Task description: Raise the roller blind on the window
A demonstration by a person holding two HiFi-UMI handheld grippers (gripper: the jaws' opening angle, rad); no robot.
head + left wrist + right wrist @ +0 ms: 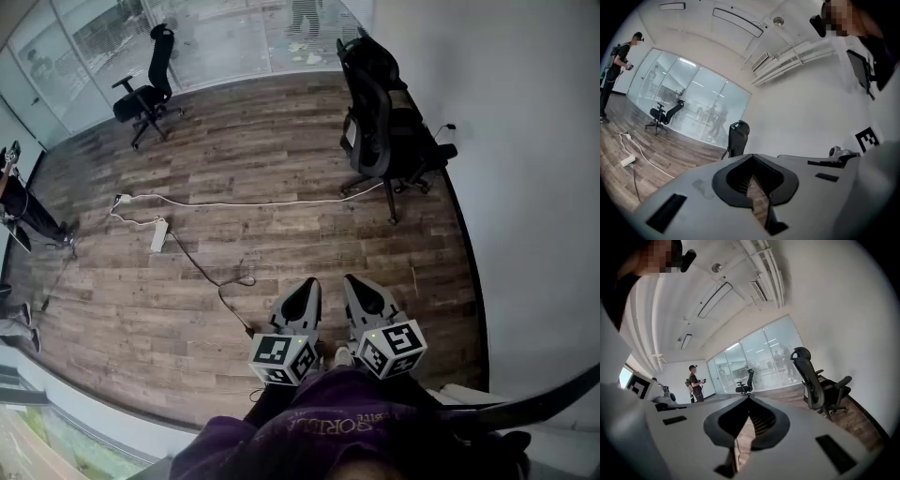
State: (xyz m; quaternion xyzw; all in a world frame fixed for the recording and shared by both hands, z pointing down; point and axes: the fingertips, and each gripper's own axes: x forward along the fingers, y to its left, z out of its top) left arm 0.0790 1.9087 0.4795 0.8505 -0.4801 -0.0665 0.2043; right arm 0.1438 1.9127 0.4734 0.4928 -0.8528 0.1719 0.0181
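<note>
Looking down in the head view, we hold the left gripper (pixel 306 287) and right gripper (pixel 360 285) low and side by side over the floor (pixel 281 178), with a chair (pixel 384 122) by the wall and a cable (pixel 253 200) trailing across it; no blind shows here or in either gripper view. In the left gripper view, the jaws sit pressed together with nothing between them, facing a glass wall (pixel 693 103). In the right gripper view, the jaws likewise meet, empty, with a person (pixel 696 383) standing far off. We judge the task not yet begun: next we must turn to the window, find the blind's cord, and part one gripper's jaws to take it.
</note>
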